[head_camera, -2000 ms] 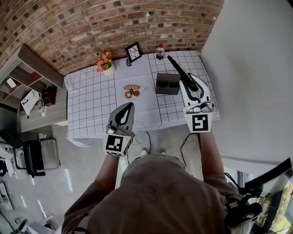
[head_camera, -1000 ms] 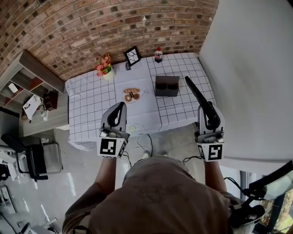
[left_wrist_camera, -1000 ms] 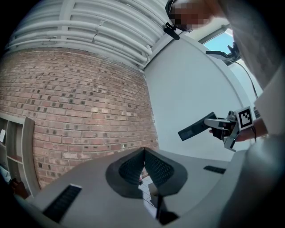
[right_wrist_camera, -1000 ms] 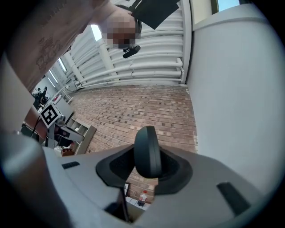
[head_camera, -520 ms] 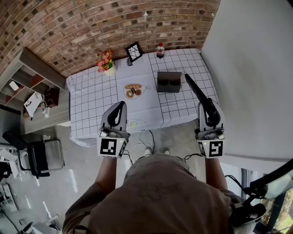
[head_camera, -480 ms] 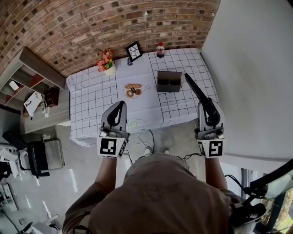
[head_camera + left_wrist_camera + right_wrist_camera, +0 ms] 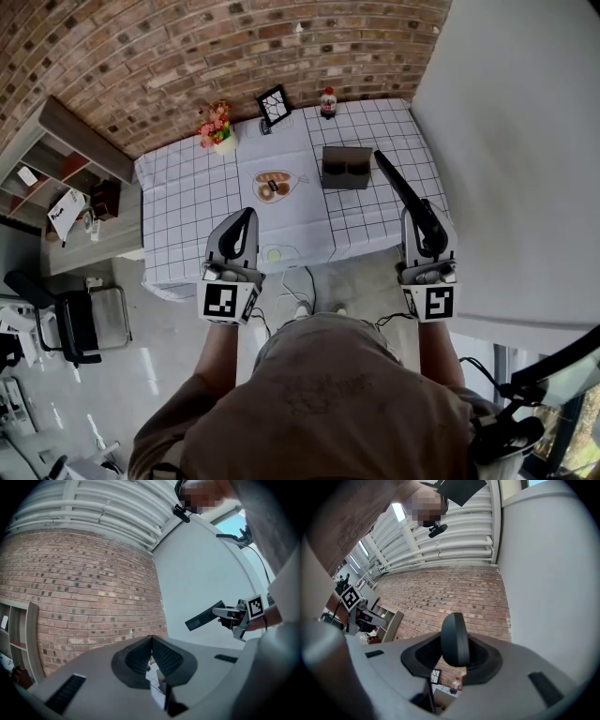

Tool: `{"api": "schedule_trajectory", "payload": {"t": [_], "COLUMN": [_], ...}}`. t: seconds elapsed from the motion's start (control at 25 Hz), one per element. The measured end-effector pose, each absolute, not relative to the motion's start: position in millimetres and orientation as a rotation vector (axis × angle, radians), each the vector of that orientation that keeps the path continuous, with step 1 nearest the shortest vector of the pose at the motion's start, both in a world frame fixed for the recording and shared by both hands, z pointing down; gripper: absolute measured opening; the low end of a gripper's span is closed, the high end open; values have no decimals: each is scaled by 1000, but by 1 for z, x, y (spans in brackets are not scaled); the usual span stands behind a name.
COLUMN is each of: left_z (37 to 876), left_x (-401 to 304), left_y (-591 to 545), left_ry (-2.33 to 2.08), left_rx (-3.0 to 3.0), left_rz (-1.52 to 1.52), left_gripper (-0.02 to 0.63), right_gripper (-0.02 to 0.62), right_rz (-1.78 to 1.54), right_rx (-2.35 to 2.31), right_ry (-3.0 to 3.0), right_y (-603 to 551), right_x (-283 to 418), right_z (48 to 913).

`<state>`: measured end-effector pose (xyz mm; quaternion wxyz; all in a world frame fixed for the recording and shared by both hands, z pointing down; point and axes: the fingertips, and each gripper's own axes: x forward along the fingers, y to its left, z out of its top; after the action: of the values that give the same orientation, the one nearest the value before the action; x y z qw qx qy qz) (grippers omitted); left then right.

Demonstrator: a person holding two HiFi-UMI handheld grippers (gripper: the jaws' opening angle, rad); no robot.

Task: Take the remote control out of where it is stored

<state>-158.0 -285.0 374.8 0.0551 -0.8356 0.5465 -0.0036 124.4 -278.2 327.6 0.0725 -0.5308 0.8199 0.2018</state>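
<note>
The black remote control (image 7: 397, 187) is a long slim bar held off the table, above its right edge. My right gripper (image 7: 424, 217) is shut on its near end, and its far end points toward the dark storage box (image 7: 345, 167) on the checked tablecloth (image 7: 187, 211). In the right gripper view the remote (image 7: 455, 639) shows end-on between the pads. My left gripper (image 7: 247, 216) hovers over the table's front edge, shut and holding nothing. The left gripper view shows its jaws (image 7: 151, 641) meeting, with the remote (image 7: 204, 617) off to the right.
A flower vase (image 7: 217, 133), a picture frame (image 7: 273, 105) and a red-capped bottle (image 7: 328, 101) stand along the brick wall. A plate with food (image 7: 272, 186) lies mid-table. A shelf unit (image 7: 66, 178) and a chair (image 7: 75, 323) stand left; a white wall rises on the right.
The right gripper has drawn back from the box toward the body with the remote in it, then held nearly still. The left gripper has shifted slightly back.
</note>
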Motion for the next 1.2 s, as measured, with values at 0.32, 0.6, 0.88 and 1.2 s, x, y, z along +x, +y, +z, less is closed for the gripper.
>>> {"api": "schedule_trajectory", "payload": {"t": [0.32, 0.6, 0.88, 1.2], "left_z": [380, 411, 435, 448], "left_x": [-164, -198, -223, -235], "left_y": [-282, -276, -268, -270], "left_ry": [1666, 1713, 1667, 1626], "left_rx": [-2553, -2578, -2630, -2707], "left_rz": [-2, -85, -93, -81], "left_gripper": [11, 12, 11, 12], "right_gripper": [121, 121, 121, 121], "right_rz": [588, 547, 547, 424], "right_rx": [-1606, -1642, -1698, -1722], "right_ry": [2485, 2516, 2554, 2576], "right_y": [-276, -265, -243, -218], "right_x": [115, 95, 71, 40], "right_z": [333, 344, 357, 367]}}
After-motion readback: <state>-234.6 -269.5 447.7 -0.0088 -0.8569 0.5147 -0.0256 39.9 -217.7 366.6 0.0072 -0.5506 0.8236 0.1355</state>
